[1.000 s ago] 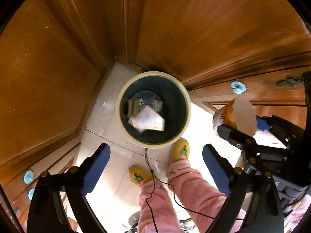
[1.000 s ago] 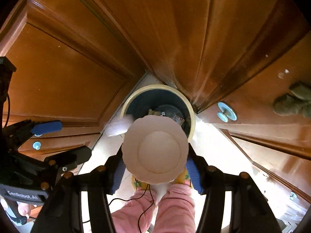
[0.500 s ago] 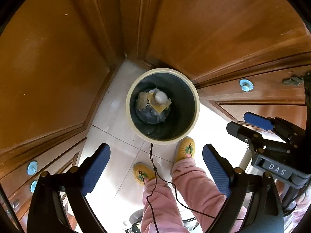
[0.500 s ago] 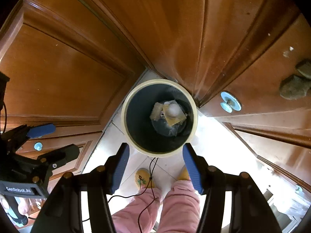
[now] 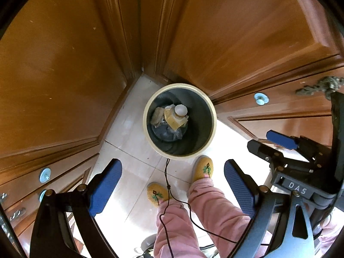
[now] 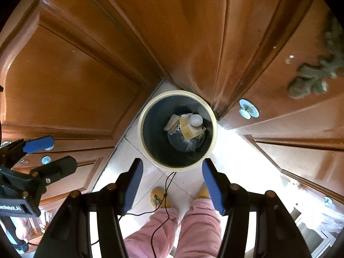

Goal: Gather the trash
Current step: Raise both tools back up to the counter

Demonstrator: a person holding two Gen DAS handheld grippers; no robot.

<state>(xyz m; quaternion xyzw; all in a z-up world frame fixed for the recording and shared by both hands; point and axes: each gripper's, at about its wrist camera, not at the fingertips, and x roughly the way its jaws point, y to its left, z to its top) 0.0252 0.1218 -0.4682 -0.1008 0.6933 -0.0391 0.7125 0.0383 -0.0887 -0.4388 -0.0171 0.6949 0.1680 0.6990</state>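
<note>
Both hand-held grippers empty, agape, trash bin (image 5: 211,126) below, paper cup (image 6: 196,121) inside

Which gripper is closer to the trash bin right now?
Right. The right gripper hangs almost directly over the trash bin, open and empty; the left gripper is off to its side, also open.

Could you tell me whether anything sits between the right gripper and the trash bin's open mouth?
Nothing visible does. The right gripper is open and empty above the trash bin, whose mouth is uncovered, with paper cup and wrappers already lying inside.
</note>
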